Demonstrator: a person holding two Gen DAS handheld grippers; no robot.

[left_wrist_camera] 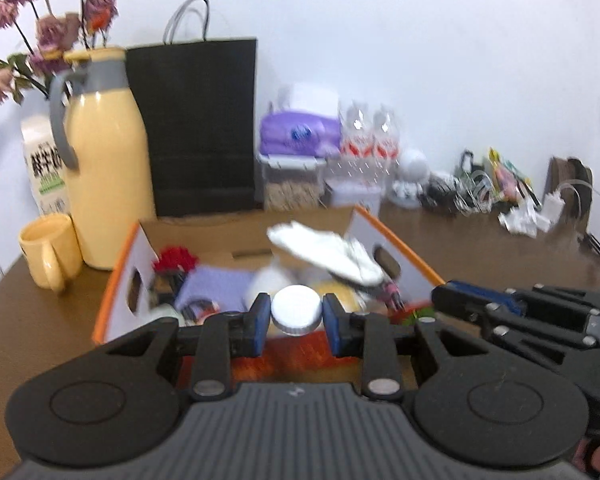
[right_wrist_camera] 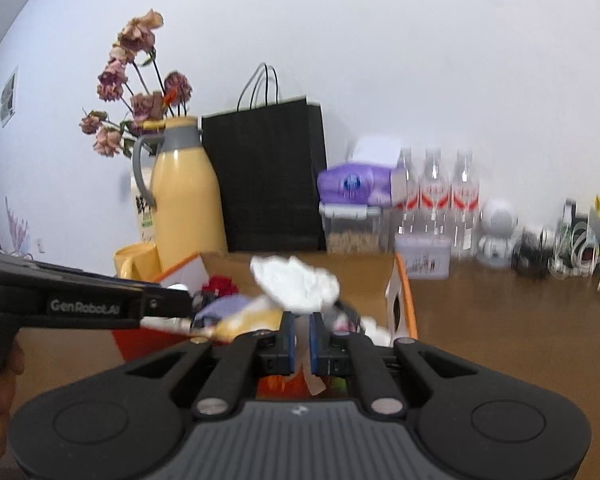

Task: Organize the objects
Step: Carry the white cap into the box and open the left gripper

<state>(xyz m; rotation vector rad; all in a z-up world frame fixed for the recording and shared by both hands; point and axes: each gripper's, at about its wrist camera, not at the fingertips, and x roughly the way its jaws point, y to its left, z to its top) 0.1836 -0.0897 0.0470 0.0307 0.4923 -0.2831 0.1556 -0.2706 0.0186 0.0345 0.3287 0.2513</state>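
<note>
An open cardboard box (left_wrist_camera: 116,280) with orange edges sits on the brown table and holds several items, among them a purple pack (left_wrist_camera: 216,284) and a red tuft (left_wrist_camera: 176,258). My left gripper (left_wrist_camera: 296,316) is shut on a round white-capped container (left_wrist_camera: 296,310) above the box's near side. My right gripper (right_wrist_camera: 300,344) is shut on a crumpled white wrapper (right_wrist_camera: 296,284) and holds it over the box (right_wrist_camera: 404,300). The wrapper also shows in the left wrist view (left_wrist_camera: 328,256). The right gripper shows at the right of the left wrist view, where its fingertips are hidden.
A yellow jug (left_wrist_camera: 104,160), yellow mug (left_wrist_camera: 50,250), black paper bag (left_wrist_camera: 200,128), dried flowers (left_wrist_camera: 48,36) and milk carton (left_wrist_camera: 44,164) stand behind the box. Purple tissue pack (left_wrist_camera: 296,132), clear bottles (left_wrist_camera: 368,140), a white figurine (left_wrist_camera: 412,176) and cables (left_wrist_camera: 480,188) line the wall.
</note>
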